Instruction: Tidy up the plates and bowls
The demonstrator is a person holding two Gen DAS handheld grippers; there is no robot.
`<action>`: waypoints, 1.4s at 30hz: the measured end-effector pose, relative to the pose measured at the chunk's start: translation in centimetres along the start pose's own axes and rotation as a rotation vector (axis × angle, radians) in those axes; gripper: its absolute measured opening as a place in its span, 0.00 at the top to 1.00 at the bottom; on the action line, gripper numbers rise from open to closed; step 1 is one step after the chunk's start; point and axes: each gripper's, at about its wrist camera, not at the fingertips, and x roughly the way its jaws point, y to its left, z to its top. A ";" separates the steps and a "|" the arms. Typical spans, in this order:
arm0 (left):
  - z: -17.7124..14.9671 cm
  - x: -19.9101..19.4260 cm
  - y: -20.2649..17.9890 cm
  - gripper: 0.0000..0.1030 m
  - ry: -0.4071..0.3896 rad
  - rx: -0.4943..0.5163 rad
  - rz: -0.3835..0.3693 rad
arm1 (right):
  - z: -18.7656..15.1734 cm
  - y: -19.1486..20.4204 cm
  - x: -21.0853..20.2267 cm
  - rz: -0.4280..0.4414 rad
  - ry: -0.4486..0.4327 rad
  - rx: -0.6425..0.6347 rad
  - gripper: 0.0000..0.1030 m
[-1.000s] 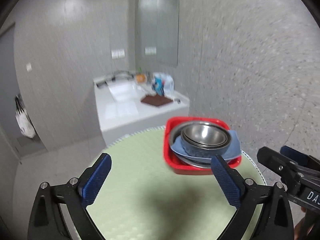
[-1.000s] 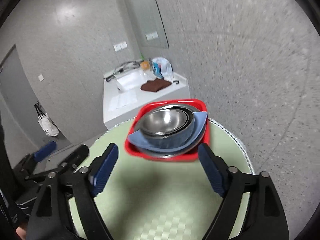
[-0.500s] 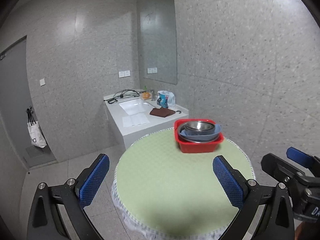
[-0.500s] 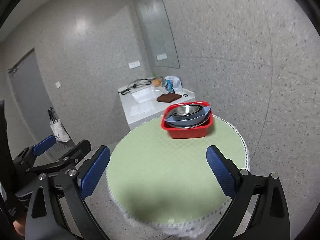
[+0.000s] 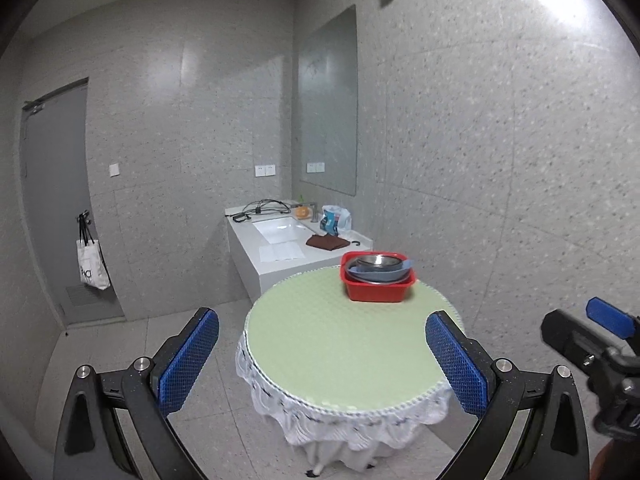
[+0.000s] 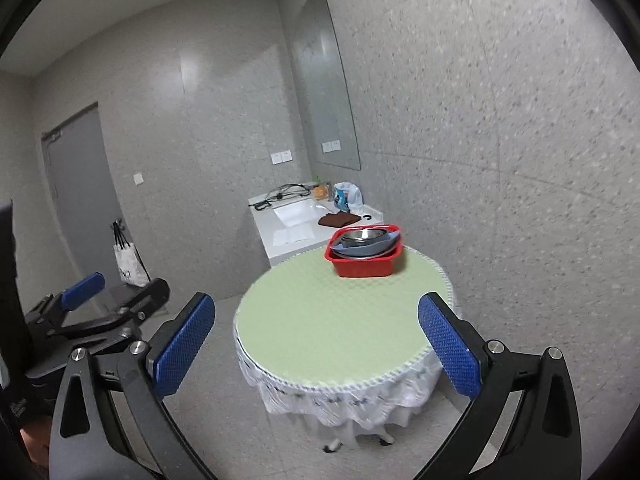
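Observation:
A red basin (image 5: 377,290) (image 6: 363,264) stands at the far side of a round green table (image 5: 340,344) (image 6: 332,312). In it lie a blue plate (image 5: 380,275) (image 6: 366,248) and stacked steel bowls (image 5: 378,261) (image 6: 363,235). My left gripper (image 5: 322,354) is open and empty, well back from the table's near edge. My right gripper (image 6: 316,346) is open and empty too, also back from the table. Each gripper shows at the side of the other's view.
A white sink counter (image 5: 280,236) with a brown cloth (image 5: 327,242), cables and a bag stands behind the table against the grey wall. A mirror (image 5: 328,100) hangs above it. A grey door (image 5: 52,200) and a hanging tote bag (image 5: 91,264) are at the left.
Both grippers have pulled far back and up from the basin. The whole table and the floor around it now show. The basin and its dishes have not moved.

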 end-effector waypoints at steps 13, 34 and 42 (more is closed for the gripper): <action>-4.7 -15.3 -6.1 0.01 -0.037 -0.024 0.048 | -3.5 -2.0 -11.6 0.040 -0.024 -0.055 0.00; -4.3 -20.5 -4.6 0.01 -0.057 -0.013 0.026 | -5.6 1.2 -17.0 0.012 -0.054 -0.037 0.00; -4.3 -21.2 -4.2 0.01 -0.052 -0.019 0.022 | -5.9 1.8 -17.8 -0.010 -0.059 -0.048 0.00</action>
